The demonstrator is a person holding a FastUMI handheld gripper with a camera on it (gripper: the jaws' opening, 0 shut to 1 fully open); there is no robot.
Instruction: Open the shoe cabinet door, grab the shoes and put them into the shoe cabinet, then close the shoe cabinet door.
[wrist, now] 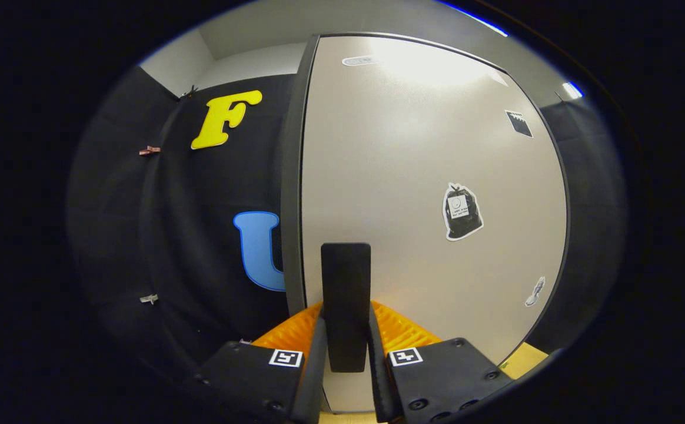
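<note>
The shoe cabinet door (425, 176) is a pale beige panel with a dark frame, standing straight ahead of me. A black upright handle (345, 294) is mounted near the door's left edge. My gripper (345, 330) has both fingers pressed on this handle, one on each side. The door looks flush with its frame; the cabinet's inside is hidden behind it.
Several stickers sit on the door, one shaped like a black bag (461, 211) and a small one (535, 291) lower right. Black cloth wall (201, 235) hangs left of the cabinet with small clips (149, 151) on it. A strip of wooden floor (525, 359) shows below the door.
</note>
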